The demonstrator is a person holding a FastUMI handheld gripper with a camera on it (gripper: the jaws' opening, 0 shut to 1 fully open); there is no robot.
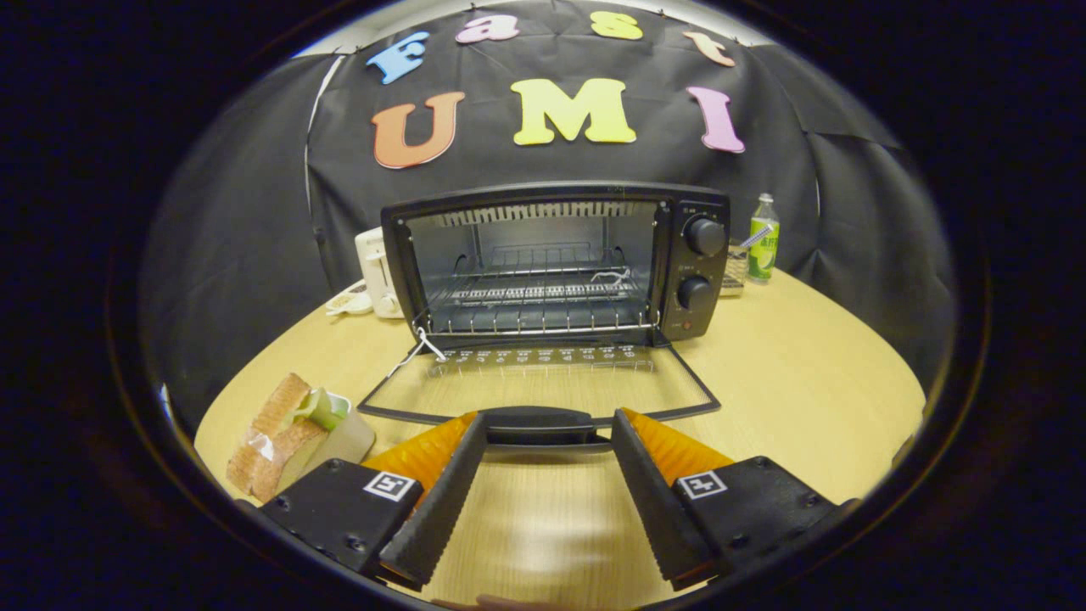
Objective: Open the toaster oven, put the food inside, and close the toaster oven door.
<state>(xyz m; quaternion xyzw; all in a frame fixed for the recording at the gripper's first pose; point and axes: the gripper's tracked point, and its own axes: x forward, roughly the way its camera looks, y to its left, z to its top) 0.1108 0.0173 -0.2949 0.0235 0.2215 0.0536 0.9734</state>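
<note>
A black toaster oven [551, 255] stands at the back of the wooden table [806, 382] with its glass door [543, 382] folded down flat toward me. A wire rack [534, 293] shows inside the lit cavity. The door's black handle [539, 424] lies right at my fingertips, spanning the gap between them. My gripper [547, 428] is open wide, one fingertip at each end of the handle; I cannot tell if they touch it. The food, wrapped bread slices [276, 433], leans in a white holder [344, 433] on the table, left of my left finger.
A white pop-up toaster [377, 271] stands behind the oven's left side. A green-labelled bottle [764, 238] stands at the oven's right by the wall cloth. The table's curved edge runs close on the left and right.
</note>
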